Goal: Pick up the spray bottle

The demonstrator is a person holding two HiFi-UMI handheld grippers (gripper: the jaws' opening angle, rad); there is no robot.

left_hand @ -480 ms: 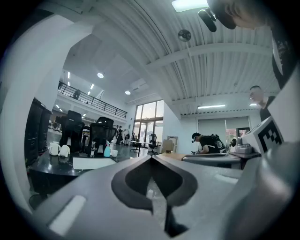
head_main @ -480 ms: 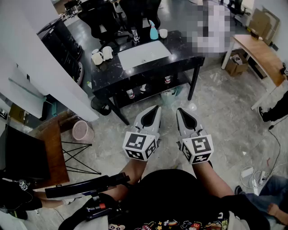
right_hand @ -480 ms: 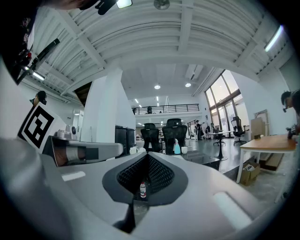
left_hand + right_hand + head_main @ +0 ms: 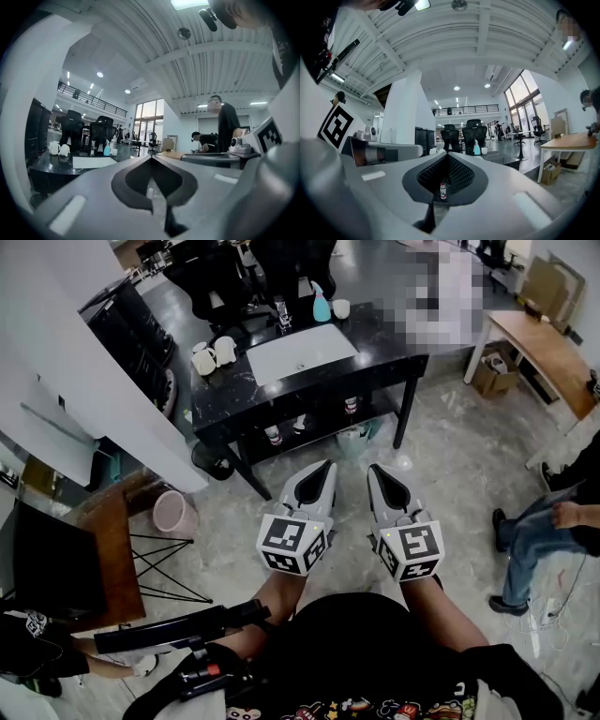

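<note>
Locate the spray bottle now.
Head view, top centre: spray bottle stands at the far edge of the black table, just left of a white cup.

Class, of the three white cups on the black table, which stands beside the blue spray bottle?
The single white cup at the far edge, right of the spray bottle in the head view; the other two cups sit together at the left end.

Black table (image 4: 386, 336), spray bottle (image 4: 321, 304), perhaps mugs (image 4: 214, 354)
</note>
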